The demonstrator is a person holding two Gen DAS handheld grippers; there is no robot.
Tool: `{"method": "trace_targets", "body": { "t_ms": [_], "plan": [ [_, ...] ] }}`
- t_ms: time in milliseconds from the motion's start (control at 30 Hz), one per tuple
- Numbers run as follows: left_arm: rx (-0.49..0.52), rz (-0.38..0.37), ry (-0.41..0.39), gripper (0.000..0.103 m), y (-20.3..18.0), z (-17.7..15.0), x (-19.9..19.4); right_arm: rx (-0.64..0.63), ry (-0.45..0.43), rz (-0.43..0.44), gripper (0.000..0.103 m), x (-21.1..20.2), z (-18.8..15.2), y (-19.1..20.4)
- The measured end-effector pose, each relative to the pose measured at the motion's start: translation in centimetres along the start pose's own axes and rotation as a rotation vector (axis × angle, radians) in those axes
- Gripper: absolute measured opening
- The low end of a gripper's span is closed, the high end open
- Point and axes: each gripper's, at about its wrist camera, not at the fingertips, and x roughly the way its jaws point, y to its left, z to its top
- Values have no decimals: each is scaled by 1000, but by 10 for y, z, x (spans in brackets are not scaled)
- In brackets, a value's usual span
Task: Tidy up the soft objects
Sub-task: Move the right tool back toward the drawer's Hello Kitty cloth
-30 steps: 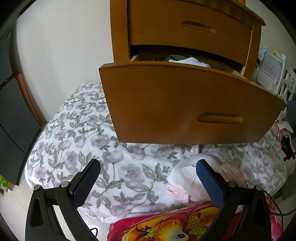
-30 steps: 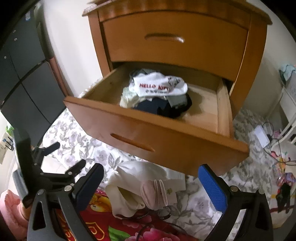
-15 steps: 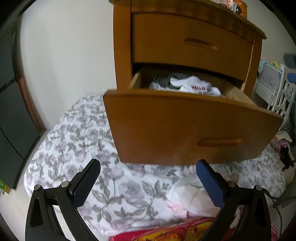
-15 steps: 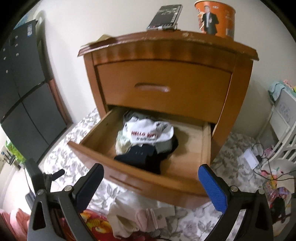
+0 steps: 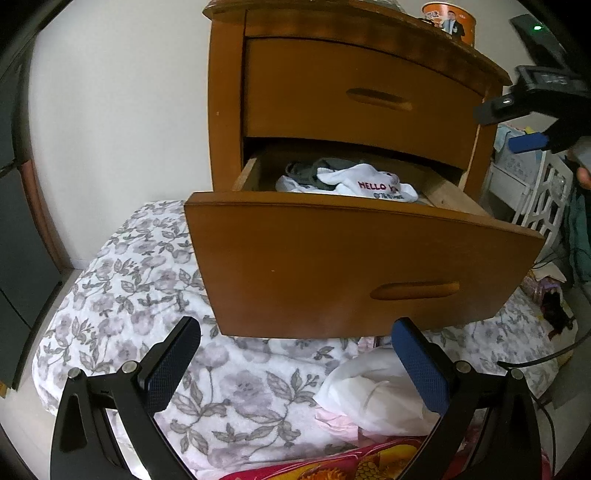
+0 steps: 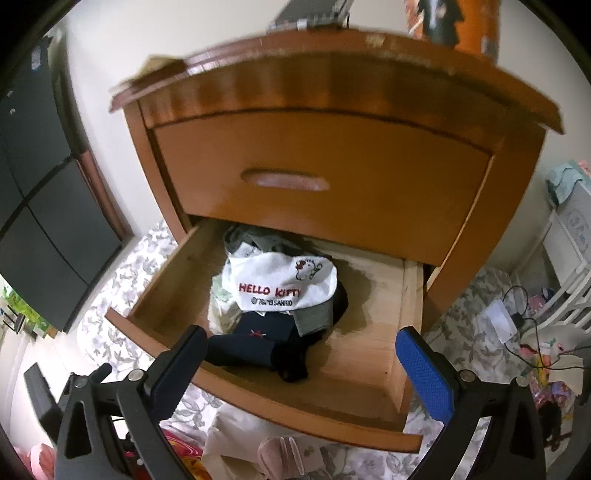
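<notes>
A wooden nightstand has its lower drawer [image 5: 332, 266] [image 6: 373, 354] pulled out. Inside lies a heap of soft things: a white "Hello Kitty" sock [image 6: 284, 284] [image 5: 369, 184], dark navy socks [image 6: 255, 343] and grey cloth [image 5: 314, 170]. On the flowered blanket [image 5: 140, 288] under the drawer lie white and pink cloths [image 5: 373, 391] [image 6: 273, 454]. My left gripper [image 5: 295, 365] is open, low in front of the drawer face, holding nothing. My right gripper [image 6: 303, 369] is open above the drawer's front edge, near the navy socks, and also shows in the left wrist view as the right gripper [image 5: 528, 122].
The shut upper drawer [image 6: 321, 181] overhangs the back of the open one. An orange cup [image 5: 448, 18] and a flat device [image 6: 310, 13] sit on top. Dark cabinets [image 6: 40, 206] stand left. White shelving [image 5: 532, 192] and cables [image 6: 517, 314] lie right. A red patterned cloth [image 5: 332, 465] lies near me.
Both grippers rose and the right one moved closer, over the open drawer. The drawer's contents now show from the left wrist. Both stayed open and empty.
</notes>
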Motion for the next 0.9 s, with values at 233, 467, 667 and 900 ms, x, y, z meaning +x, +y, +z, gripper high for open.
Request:
{"method": "trace_targets", "body": {
  "t_ms": [233, 467, 667, 900],
  "plan": [
    [-2, -17, 4, 103, -1, -2, 2, -1, 73, 20, 103, 34, 2, 7],
    [-31, 10, 4, 103, 5, -3, 4, 4, 156, 19, 103, 69, 12, 13],
    [-10, 37, 28, 103, 1, -4, 10, -59, 185, 2, 103, 92, 23, 33],
    [-16, 33, 61, 103, 3, -4, 17, -175, 218, -40, 103, 120, 34, 65]
  ]
}}
